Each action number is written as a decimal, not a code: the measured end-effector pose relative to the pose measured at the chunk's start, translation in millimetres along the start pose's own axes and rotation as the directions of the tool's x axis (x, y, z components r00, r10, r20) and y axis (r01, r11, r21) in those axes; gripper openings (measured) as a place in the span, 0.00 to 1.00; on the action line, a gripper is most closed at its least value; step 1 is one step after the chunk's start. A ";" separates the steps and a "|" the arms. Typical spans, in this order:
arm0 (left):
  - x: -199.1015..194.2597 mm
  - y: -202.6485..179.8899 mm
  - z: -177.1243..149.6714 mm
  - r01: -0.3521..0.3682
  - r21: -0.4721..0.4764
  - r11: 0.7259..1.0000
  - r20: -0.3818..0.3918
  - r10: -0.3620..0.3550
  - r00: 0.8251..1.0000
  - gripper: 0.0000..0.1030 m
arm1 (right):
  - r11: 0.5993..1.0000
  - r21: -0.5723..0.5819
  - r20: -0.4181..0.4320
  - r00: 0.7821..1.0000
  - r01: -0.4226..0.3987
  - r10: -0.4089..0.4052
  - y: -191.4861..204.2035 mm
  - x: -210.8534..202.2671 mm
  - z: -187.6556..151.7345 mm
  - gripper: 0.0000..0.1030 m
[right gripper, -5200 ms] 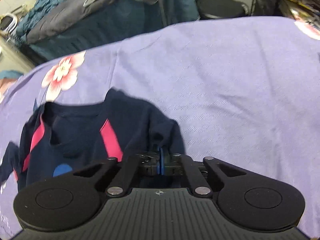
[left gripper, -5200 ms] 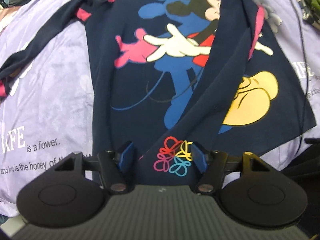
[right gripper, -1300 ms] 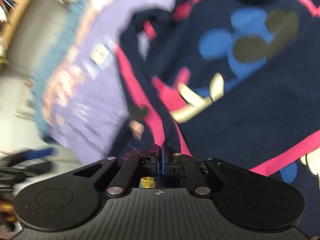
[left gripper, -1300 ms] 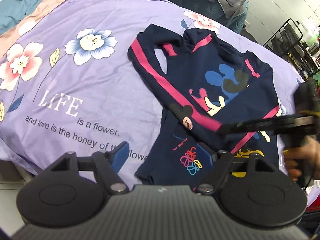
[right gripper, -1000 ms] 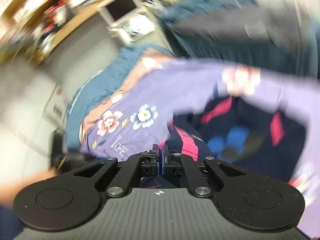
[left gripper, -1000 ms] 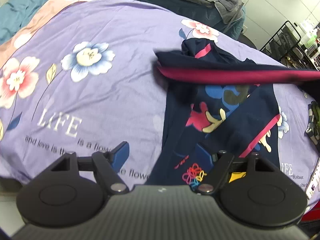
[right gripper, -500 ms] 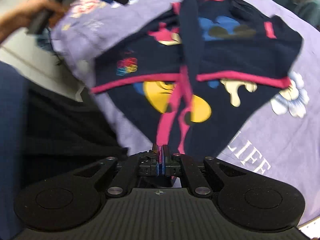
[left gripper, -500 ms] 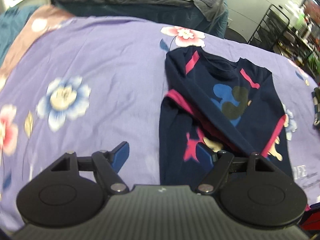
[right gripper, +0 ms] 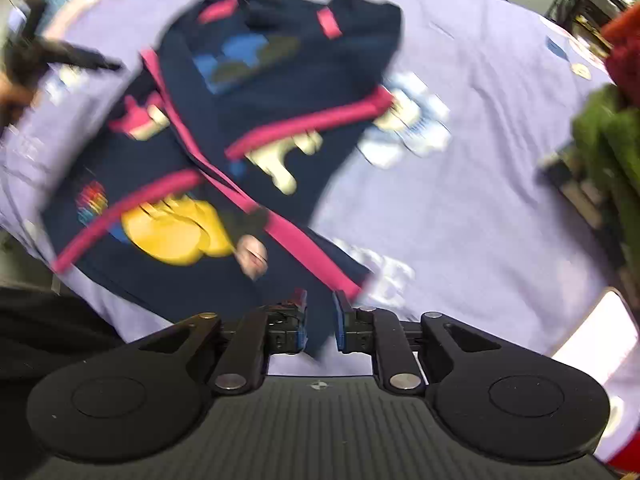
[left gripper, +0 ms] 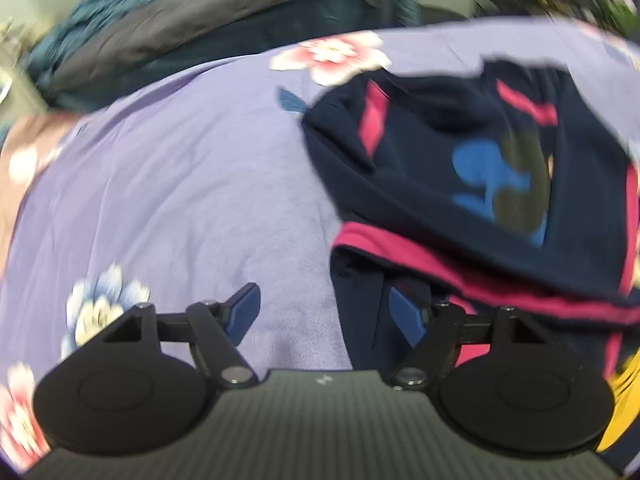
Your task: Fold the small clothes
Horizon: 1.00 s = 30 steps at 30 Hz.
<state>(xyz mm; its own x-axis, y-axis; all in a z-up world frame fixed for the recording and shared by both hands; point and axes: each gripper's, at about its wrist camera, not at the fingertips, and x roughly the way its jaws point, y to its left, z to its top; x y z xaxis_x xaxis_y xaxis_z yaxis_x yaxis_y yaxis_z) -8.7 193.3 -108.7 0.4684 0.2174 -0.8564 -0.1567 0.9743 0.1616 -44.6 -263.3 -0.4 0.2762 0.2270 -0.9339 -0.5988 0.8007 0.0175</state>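
1. Claws first. In the right wrist view the right claw [right gripper: 319, 318] sits at bottom centre with its jaws opening; a dark strip of the shirt [right gripper: 256, 132], its sleeve end, hangs in the narrow gap between the blue pads [right gripper: 339, 316], and they do not look pressed on it.
2. In the left wrist view the left claw [left gripper: 324, 312] stands wide apart at bottom centre. Its left pad is over bare sheet [left gripper: 180, 184]; its right pad lies against the shirt's [left gripper: 480, 184] near left edge, nothing clamped.
3. Just beyond the right claw, a sleeve [right gripper: 304, 248] with a pink stripe runs diagonally from lower centre up to the left across the shirt's body.
4. The shirt itself, navy with a cartoon print, lies on the purple flowered sheet [right gripper: 480, 160], filling the upper left and centre of the right view and the right half of the left view. A second pink-edged sleeve is folded across its front. Yellow shoes of the print show at lower left, the collar at the top.
5. At the left edge of the right view, the left claw [right gripper: 72, 56] appears as a blurred dark bar, held by a hand [right gripper: 10, 96].
6. Farthest, at the top of the left view, a grey and teal heap of bedding [left gripper: 200, 20] lies beyond the sheet. At the right edge of the right view there are green and red cloths [right gripper: 612, 128].
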 end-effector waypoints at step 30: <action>40.9 46.2 -3.5 0.132 -0.087 0.987 0.250 -0.107 0.962 0.07 | 0.952 0.068 0.212 0.937 -0.298 0.278 132.7 188.0 360.8 0.02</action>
<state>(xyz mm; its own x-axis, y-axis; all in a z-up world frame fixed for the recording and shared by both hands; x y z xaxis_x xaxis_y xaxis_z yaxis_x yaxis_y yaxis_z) 0.1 247.0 -138.0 0.6846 0.1195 -0.7190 -0.1682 0.9857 0.0037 199.1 85.5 -44.8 0.2518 0.5528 -0.7944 -0.6014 0.7325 0.3191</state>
